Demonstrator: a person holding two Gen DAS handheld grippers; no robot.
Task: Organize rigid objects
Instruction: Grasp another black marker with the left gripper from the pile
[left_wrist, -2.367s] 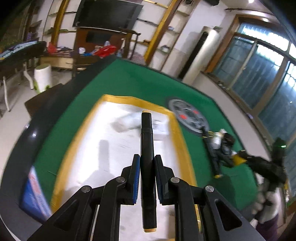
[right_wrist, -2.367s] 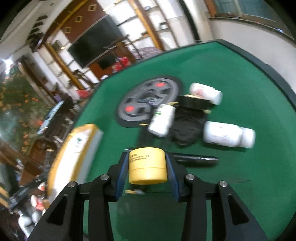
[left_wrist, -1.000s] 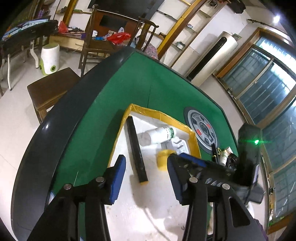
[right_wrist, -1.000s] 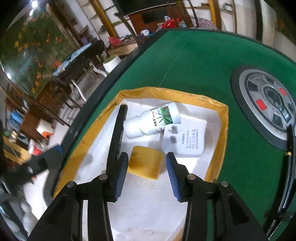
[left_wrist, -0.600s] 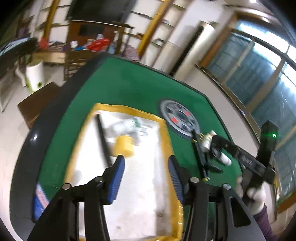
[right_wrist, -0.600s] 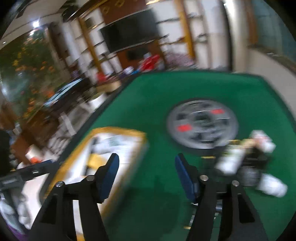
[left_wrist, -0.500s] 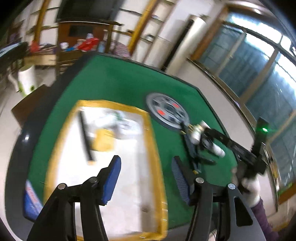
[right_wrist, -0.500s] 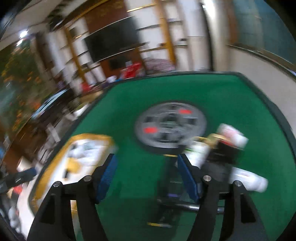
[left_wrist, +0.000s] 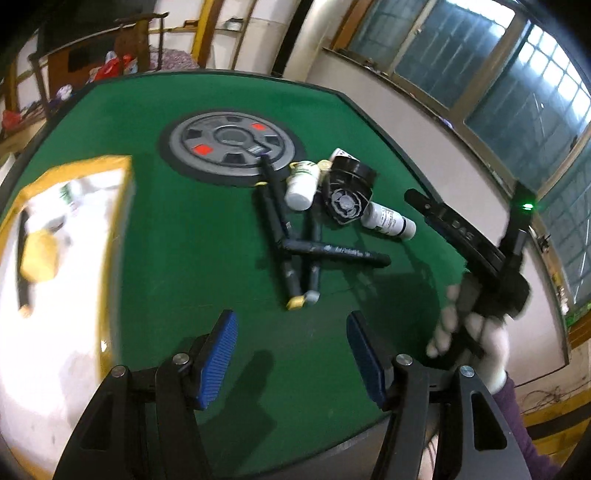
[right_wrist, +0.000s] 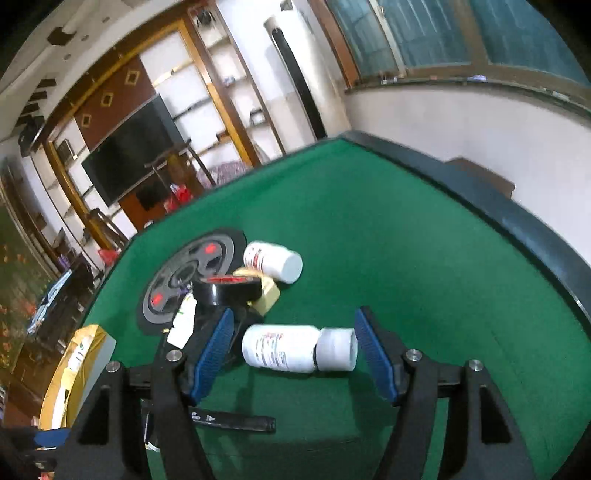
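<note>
Between the blue pads of the right gripper, low in the middle of the right wrist view, a white bottle lies on its side on the green table, its cap toward the right pad. The jaws stand wide apart on either side of it and neither pad touches it. Just above and left of it sits a roll of black tape on a black object, with a yellowish block beside it and a second white bottle lying further up. A third bottle with a green label lies left of the tape, partly behind the left finger. A grey round disc with red marks is set into the felt beyond the pile, and a black pen lies at the lower left.

At the bottom of the left wrist view, the left gripper is also wide open and holds nothing, hanging over bare felt. Above it, in the centre of the frame, 3 black pens lie crossed, close to the bottles and tape. At the left edge a white tray with a yellow rim holds a yellow tub, a dark pen and a blurred white bottle. The gloved right hand grips the other tool at the right edge.
</note>
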